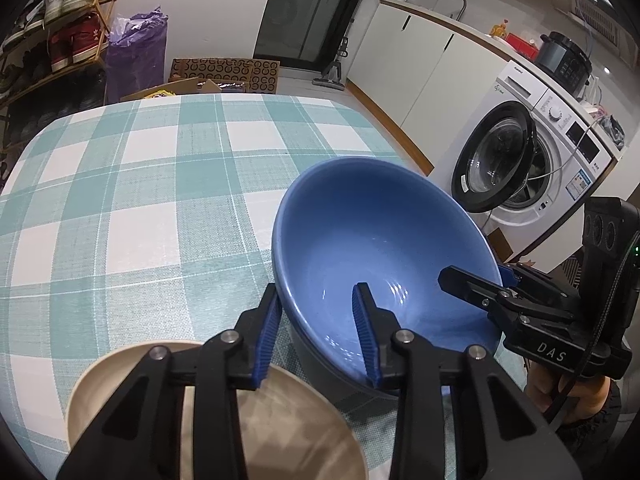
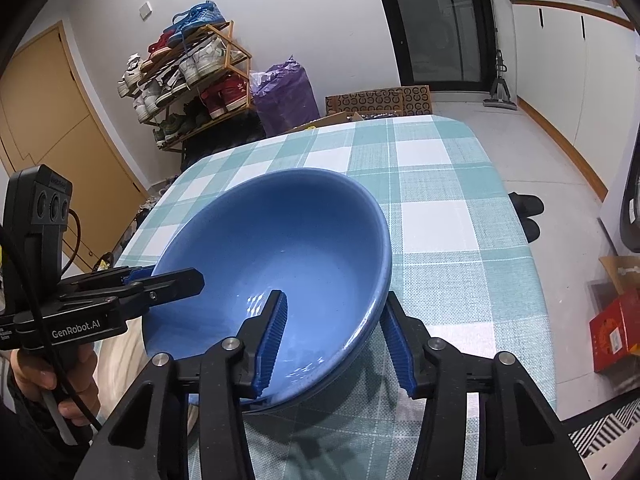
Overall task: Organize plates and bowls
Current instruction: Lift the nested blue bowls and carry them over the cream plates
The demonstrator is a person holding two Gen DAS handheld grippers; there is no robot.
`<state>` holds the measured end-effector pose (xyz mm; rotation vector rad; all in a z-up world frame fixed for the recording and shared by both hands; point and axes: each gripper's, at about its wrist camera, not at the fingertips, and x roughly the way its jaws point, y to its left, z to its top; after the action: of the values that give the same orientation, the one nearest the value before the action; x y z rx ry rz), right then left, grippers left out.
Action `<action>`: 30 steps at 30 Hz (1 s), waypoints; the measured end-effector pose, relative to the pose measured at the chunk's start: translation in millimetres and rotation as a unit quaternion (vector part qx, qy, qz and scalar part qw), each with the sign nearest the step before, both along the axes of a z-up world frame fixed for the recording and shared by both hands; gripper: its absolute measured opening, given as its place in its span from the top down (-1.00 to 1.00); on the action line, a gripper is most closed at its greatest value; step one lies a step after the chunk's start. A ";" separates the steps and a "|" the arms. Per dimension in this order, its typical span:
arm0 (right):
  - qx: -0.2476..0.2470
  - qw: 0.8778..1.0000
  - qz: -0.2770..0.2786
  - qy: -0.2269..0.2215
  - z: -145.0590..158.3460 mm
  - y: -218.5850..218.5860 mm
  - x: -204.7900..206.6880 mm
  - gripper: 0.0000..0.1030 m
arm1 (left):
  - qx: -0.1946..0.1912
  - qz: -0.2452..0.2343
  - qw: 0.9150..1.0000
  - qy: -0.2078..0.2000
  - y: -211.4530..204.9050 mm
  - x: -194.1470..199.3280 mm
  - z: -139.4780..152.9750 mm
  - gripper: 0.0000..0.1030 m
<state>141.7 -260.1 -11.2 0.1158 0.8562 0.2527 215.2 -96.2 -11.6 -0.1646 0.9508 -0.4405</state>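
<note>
Jaws of the left gripper [image 1: 320,336] are set astride the near rim of the blue bowl [image 1: 384,248], one finger inside, one outside; whether the pads press cannot be told. Likewise the right gripper [image 2: 334,340] is placed on the opposite rim. A glossy, round, deep bowl is seen, mouth upward, on the checked desk [image 1: 152,184], beside a beige plate [image 1: 280,420].

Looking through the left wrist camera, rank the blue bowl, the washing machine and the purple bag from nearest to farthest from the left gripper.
1. Blue bowl: its rim sits between the left gripper fingers.
2. Washing machine: on the floor, right of the table.
3. Purple bag: beyond the table's far edge, upper left.
</note>
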 end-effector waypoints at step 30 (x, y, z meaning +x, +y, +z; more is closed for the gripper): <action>-0.011 1.000 -0.011 -0.008 7.6 -6.2 -7.9 0.12 | 0.014 -0.006 1.000 -0.014 -7.8 -9.7 11.8 0.32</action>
<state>133.8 -266.3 -3.6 0.1015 0.8419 0.2234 205.5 -104.0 0.2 -0.1270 0.9306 -0.4400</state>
